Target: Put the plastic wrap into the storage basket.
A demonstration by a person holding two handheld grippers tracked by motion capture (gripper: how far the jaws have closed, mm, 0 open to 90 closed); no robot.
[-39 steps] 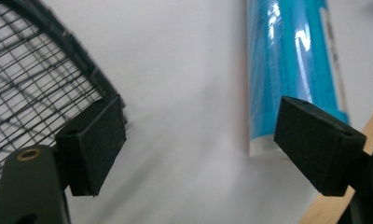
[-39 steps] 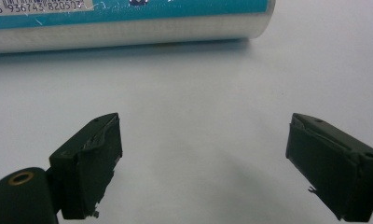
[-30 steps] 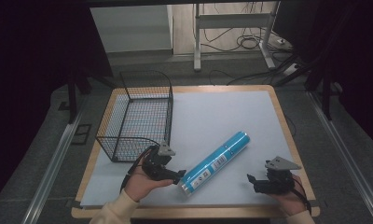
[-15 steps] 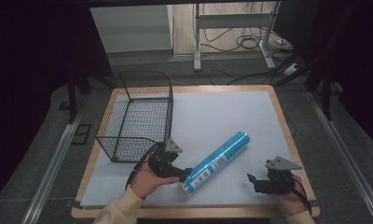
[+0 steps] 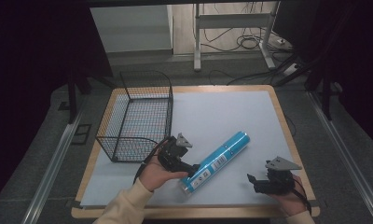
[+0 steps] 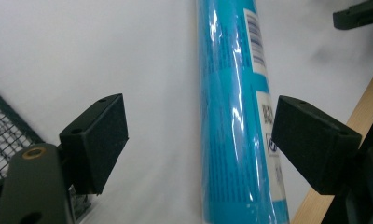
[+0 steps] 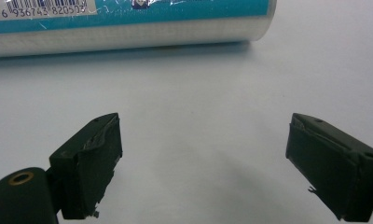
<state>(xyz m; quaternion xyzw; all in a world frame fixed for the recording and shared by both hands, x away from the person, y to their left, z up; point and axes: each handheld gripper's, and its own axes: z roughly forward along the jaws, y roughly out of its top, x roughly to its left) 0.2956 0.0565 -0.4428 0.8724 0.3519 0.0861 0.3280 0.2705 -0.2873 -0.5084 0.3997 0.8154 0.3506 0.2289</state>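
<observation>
A long blue tube (image 5: 218, 160) with a white barcode label lies at a slant on the white mat. My left gripper (image 5: 190, 169) is at the tube's near end. In the left gripper view the blue tube (image 6: 236, 116) runs between the left gripper's (image 6: 203, 140) open jaws, nearer the right pad (image 6: 310, 140), and neither pad touches it. My right gripper (image 5: 255, 181) rests near the table's front right, apart from the tube. In the right gripper view the right gripper (image 7: 203, 158) stands open over bare mat, with the tube (image 7: 128, 23) lying across the top.
A black wire basket (image 5: 138, 116) stands on the left part of the table, close behind my left hand. The white mat (image 5: 222, 112) covers the wooden table (image 5: 287, 135). Metal rails run along both sides of the table, and cables lie on the floor behind.
My left gripper has moved right, from beside the basket up to the tube's near end. The right gripper and the tube have stayed put.
</observation>
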